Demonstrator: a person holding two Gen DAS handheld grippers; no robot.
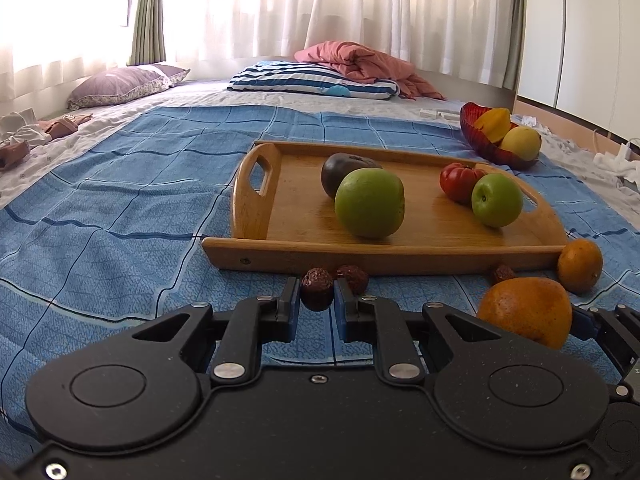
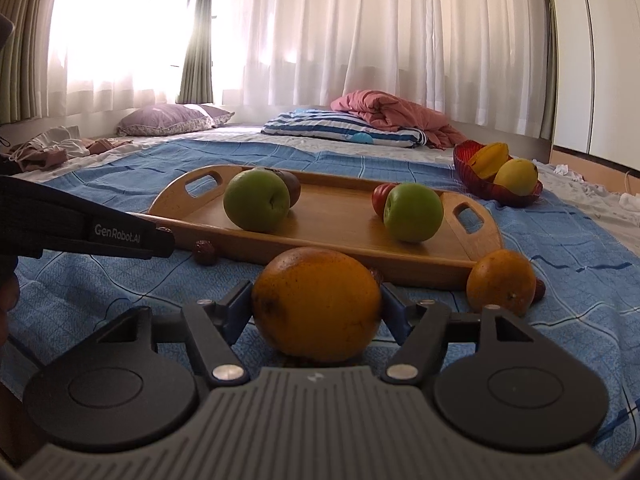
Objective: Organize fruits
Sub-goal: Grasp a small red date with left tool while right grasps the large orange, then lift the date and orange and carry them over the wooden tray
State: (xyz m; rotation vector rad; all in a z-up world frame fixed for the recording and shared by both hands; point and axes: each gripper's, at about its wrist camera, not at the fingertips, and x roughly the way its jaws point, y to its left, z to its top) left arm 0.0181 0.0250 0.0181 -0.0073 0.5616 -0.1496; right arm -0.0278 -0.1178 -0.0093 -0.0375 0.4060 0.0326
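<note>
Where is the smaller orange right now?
The smaller orange lies on the blue bedspread at the wooden tray's near right corner, right of the large orange between the right gripper's jaws.

Your left wrist camera sits low over the blue bedspread [image 1: 120,184], just before the near rail of the wooden tray [image 1: 384,250], facing along the bed toward the curtains [image 1: 320,8]. Your right wrist camera looks the same way from slightly farther back and right of that tray [image 2: 360,256]. Both views share the tray, the red bowl [image 1: 476,132] beyond its right end, the striped pillow [image 2: 340,126] and the curtains.
</note>
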